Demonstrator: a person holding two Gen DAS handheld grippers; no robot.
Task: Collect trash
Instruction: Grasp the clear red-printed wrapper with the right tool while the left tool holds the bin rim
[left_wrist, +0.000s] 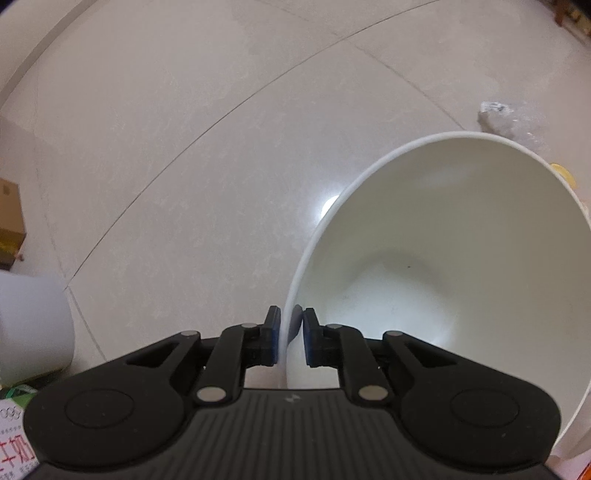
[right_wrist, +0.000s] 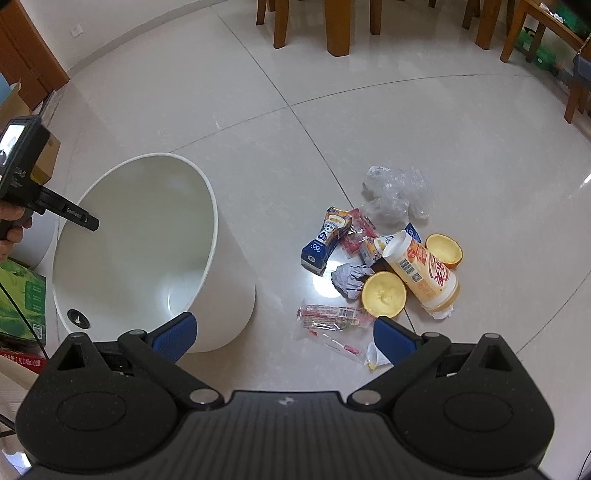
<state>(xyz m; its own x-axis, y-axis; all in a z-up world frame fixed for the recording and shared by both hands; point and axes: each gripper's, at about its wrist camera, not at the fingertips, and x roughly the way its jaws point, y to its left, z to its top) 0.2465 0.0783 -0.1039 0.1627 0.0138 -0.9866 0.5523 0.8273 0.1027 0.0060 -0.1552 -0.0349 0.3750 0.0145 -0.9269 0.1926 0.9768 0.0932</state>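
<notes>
On a glossy, pale tiled floor (right_wrist: 369, 122), a tall white plastic waste bin (right_wrist: 221, 306) is tipped so that its round mouth faces up and toward the cameras; its inside is bare. The left gripper (left_wrist: 291, 334), seen from its own wrist camera, has its black jaws pinched together on the bin's thin white rim (left_wrist: 284, 332), one jaw outside the wall and one inside. In the right wrist view the same tool appears at the bin's far-left edge, carried by a person's hand (right_wrist: 11, 225).

The right gripper (right_wrist: 284, 338) hangs above the floor with its blue-padded fingers (right_wrist: 177, 338) spread wide and nothing between them.

To the right of the bin, apart from it, lies the pile of trash: a crumpled clear plastic bag (right_wrist: 397, 194) farthest away, a blue-and-white drink carton (right_wrist: 325, 240), a cream and orange printed paper cup (right_wrist: 421, 273) on its side, two hollowed orange fruit halves (right_wrist: 384, 294), a ball of grey crumpled paper (right_wrist: 349, 280), and a clear wrapper with red print (right_wrist: 332, 317) nearest the right gripper.

Wooden chair and table legs (right_wrist: 338, 27) stand at the far edge of the floor.
</notes>
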